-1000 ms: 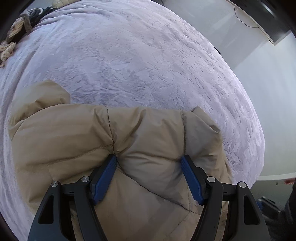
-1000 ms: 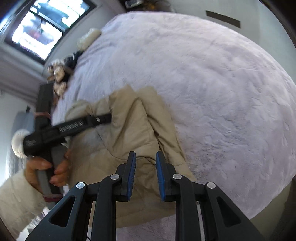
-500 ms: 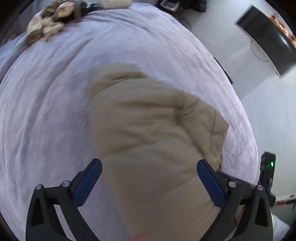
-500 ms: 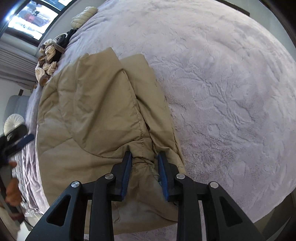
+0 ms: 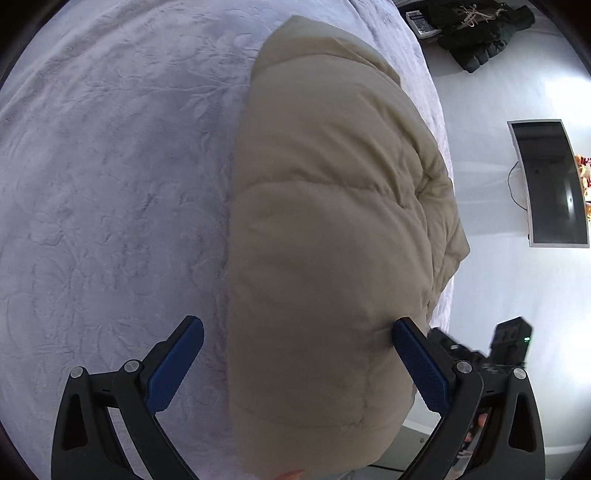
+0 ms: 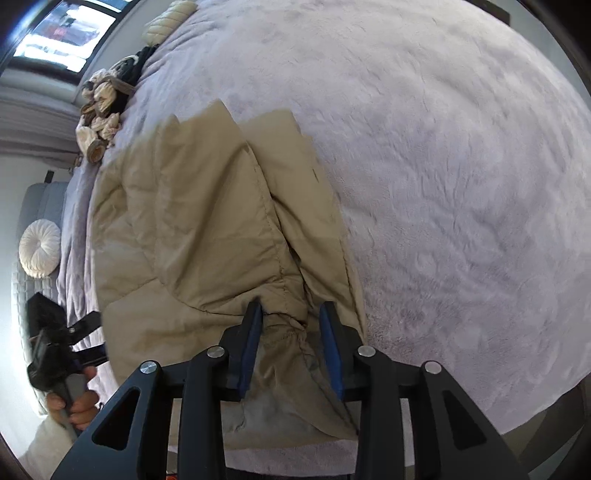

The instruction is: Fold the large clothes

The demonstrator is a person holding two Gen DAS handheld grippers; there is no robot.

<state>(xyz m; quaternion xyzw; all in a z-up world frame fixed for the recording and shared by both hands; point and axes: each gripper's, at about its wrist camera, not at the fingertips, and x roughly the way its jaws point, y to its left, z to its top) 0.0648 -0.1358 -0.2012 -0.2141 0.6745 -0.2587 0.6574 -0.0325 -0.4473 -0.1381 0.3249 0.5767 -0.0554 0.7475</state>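
Left wrist view: tan puffer jacket [image 5: 325, 236] heaped lengthwise on a lilac bed [image 5: 110, 184], hugging the bed's right edge. Left gripper [image 5: 295, 354] spread wide, one blue finger [image 5: 177, 365] over bare bedding left of the jacket, the other against the jacket's right flank; nothing pinched. Beyond the jacket, off the bed: dark clothing [image 5: 476, 33] on the floor, a monitor [image 5: 550, 184] at the wall. Right of the jacket, low in frame, a black device with a green light, blurred and hard to identify. Jacket's near end cut off by the frame; sleeves and zip not visible.

Right wrist view: same jacket [image 6: 207, 236] seen from the other side, layers stacked on the bed [image 6: 443, 184]. Right gripper [image 6: 291, 332] clamped on a bunched fold near the jacket's near edge. Left of the jacket, a hand gripping the other tool's handle, motion-blurred; beyond it, a round white cushion [image 6: 38, 247] and a pile of cream and dark items [image 6: 107, 99] at the bed's far corner.

Likely risks: slippery padded shell sliding out of a one-sided pinch; bulky layers springing open once released; jacket slumping off the bed's edge if pulled further that way. Depth of the right gripper's bite hidden by gathered fabric.
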